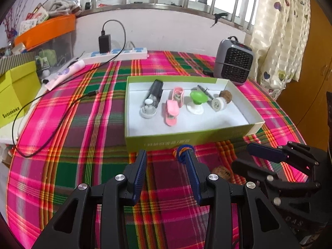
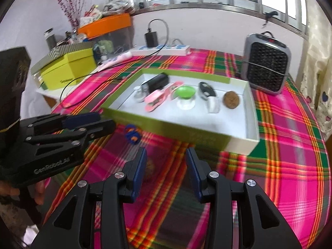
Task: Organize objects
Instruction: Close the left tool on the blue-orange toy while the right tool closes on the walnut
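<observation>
A green box (image 1: pixel 186 140) with a white inside holds a black lighter-like item (image 1: pixel 155 90), a pink clip (image 1: pixel 173 108), a green-topped suction holder (image 1: pixel 198 100), a white cap (image 1: pixel 217 103) and a walnut (image 1: pixel 226 94). A blue and orange cord loop (image 1: pixel 183 152) lies on the plaid cloth before the box, beside my left gripper's right fingertip. A second walnut (image 1: pixel 223 172) lies on the cloth between the grippers. My left gripper (image 1: pixel 167 161) is open and empty. My right gripper (image 2: pixel 166 159) is open and empty; the walnut (image 2: pixel 149 169) sits by its left finger.
A grey fan heater (image 1: pixel 233 61) stands behind the box at the right. A power strip (image 1: pixel 116 54) with a charger and a black cable (image 1: pixel 51 122) runs along the back and left. A yellow-green box (image 1: pixel 14 91) and an orange-lidded bin (image 1: pixel 45 31) stand at left.
</observation>
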A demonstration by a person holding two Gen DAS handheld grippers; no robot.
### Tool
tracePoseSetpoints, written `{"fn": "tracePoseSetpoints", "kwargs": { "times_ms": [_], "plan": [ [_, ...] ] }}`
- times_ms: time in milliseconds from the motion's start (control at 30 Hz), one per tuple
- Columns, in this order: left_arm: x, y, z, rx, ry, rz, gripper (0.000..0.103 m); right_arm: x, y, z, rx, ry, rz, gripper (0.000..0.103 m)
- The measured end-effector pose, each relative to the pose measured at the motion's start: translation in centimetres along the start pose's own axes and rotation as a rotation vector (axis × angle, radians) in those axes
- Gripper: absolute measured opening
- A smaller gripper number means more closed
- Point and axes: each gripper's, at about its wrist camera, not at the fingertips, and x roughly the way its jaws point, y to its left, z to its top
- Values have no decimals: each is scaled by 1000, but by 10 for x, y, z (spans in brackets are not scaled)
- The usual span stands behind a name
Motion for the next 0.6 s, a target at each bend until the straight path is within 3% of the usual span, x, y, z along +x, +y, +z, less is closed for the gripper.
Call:
{"fn": "tracePoseSetpoints", "kwargs": {
  "times_ms": [600],
  "plan": [
    [9,1,-1,-4,23,-22,36,23,19,-10,-74,82,36,40]
  ]
}}
